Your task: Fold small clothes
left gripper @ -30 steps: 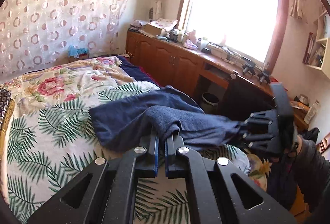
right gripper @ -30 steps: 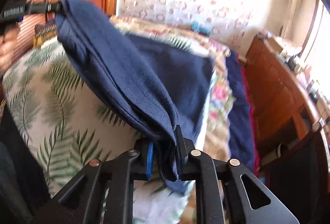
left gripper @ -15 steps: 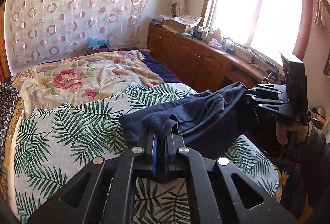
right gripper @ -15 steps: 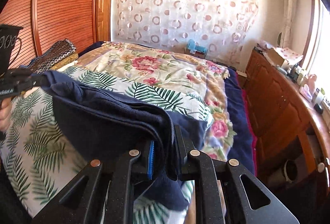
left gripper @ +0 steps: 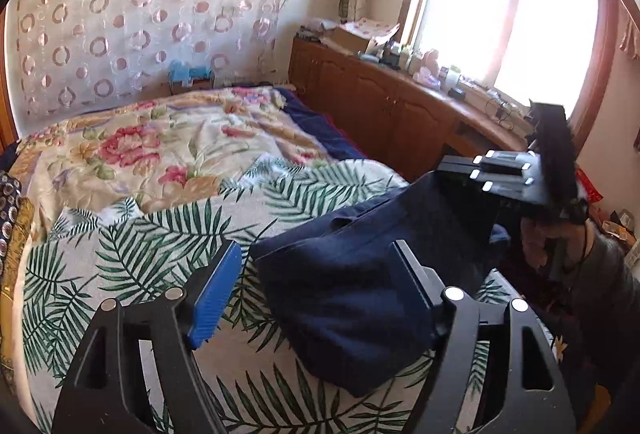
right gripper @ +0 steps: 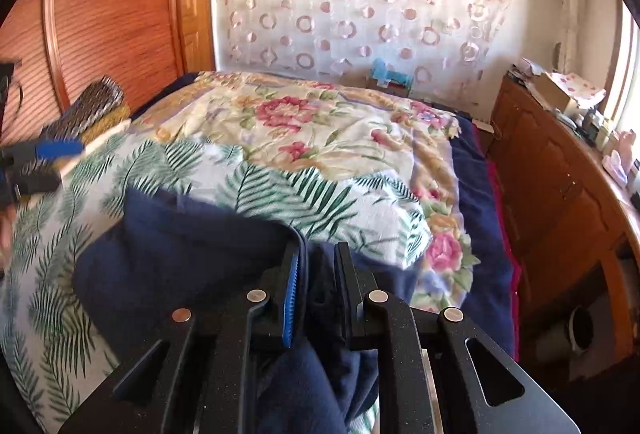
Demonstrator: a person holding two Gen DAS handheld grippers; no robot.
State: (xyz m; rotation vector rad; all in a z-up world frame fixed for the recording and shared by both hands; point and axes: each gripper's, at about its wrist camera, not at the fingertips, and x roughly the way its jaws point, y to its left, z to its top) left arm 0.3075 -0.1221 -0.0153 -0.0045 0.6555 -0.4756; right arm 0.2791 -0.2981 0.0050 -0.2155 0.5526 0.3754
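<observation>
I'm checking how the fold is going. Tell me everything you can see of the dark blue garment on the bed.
The dark blue garment is soft knit-looking cloth, doubled into a thick, rumpled bundle with a folded edge on top. It lies on the palm-leaf bedspread near the bed's foot. The left tongs have just been opening and now stand wide on either side of it, no longer pinching. The right tongs are clamped on one end, lifting that part off the bed, with cloth hanging below the fingers.

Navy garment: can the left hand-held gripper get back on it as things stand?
Probably yes. The left hand-held gripper has just opened, and the navy garment lies right between its spread fingers on the bedspread, nothing covering it. The right hand-held gripper clamps the far end.
</observation>
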